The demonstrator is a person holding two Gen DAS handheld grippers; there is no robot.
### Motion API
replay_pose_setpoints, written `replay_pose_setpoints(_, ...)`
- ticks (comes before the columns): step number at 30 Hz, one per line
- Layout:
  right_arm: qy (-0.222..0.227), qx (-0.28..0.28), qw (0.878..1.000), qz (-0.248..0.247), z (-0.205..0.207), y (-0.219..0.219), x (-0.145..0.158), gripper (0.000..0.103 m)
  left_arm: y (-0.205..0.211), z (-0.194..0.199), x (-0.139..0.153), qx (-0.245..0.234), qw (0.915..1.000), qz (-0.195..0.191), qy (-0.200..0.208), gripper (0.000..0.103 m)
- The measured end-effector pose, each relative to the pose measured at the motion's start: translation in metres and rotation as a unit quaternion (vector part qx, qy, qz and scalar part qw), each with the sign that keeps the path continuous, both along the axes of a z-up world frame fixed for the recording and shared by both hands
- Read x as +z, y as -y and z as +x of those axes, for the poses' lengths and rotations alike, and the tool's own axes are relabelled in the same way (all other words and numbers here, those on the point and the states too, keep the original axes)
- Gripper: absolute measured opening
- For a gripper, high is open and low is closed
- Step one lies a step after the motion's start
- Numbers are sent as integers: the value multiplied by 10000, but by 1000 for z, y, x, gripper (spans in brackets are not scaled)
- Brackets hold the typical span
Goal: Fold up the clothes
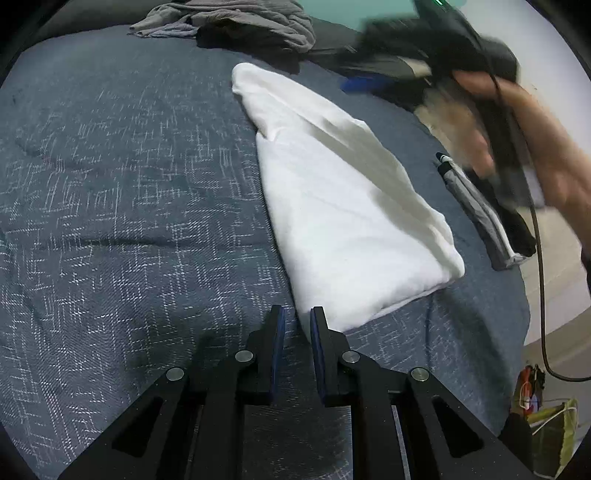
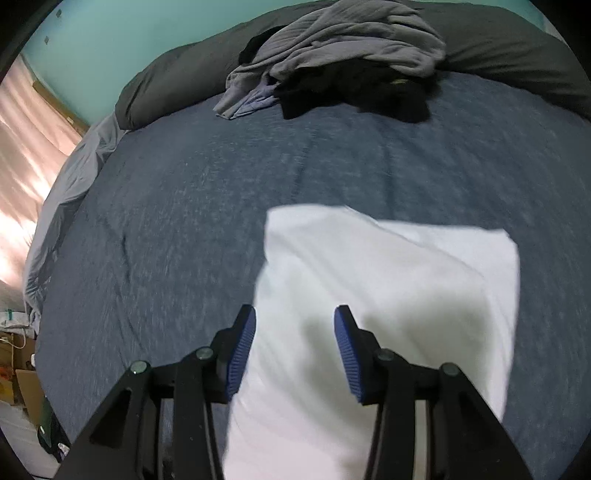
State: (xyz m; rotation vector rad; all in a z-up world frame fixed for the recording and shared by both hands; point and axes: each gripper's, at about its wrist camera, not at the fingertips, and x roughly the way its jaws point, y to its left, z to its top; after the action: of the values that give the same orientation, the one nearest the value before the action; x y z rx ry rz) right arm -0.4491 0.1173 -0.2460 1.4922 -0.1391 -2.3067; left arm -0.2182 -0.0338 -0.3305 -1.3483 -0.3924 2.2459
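Note:
A folded white garment (image 1: 351,221) lies on the blue bedspread (image 1: 129,184). At its near corner stands my left gripper (image 1: 297,314), its jaws a narrow gap apart with bedspread showing between them; the cloth's edge meets the right finger. My right gripper (image 2: 295,314) hangs open over the white garment (image 2: 388,295) with nothing pinched. In the left wrist view it is a dark blur at the upper right, carried by a hand (image 1: 535,147). A heap of grey and black clothes (image 2: 343,44) lies at the far side of the bed, also visible as the heap (image 1: 236,18).
A small folded grey and black item (image 1: 480,214) lies near the bed's right edge, beside a hanging cable (image 1: 539,295). A dark pillow (image 2: 166,88) runs along the head of the bed. Cardboard boxes (image 2: 22,384) and a curtain (image 2: 26,147) stand past the left edge.

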Motion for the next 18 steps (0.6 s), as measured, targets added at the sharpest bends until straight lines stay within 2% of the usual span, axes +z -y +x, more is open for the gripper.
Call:
replay_pose_setpoints(7,65,-4,9995,309,-39,42,-11,46,13,-4,-10,173,9996,182,153,15)
replay_pose_setpoints(12,68,-50,9983,576,-59,58,-19,47,10,-6,-7,179,9997,143,95,15)
replay_pose_setpoints(18,70,82,9926,1206,-76,82,-33,47,3,-6,-4,159,9998,135,31,15)
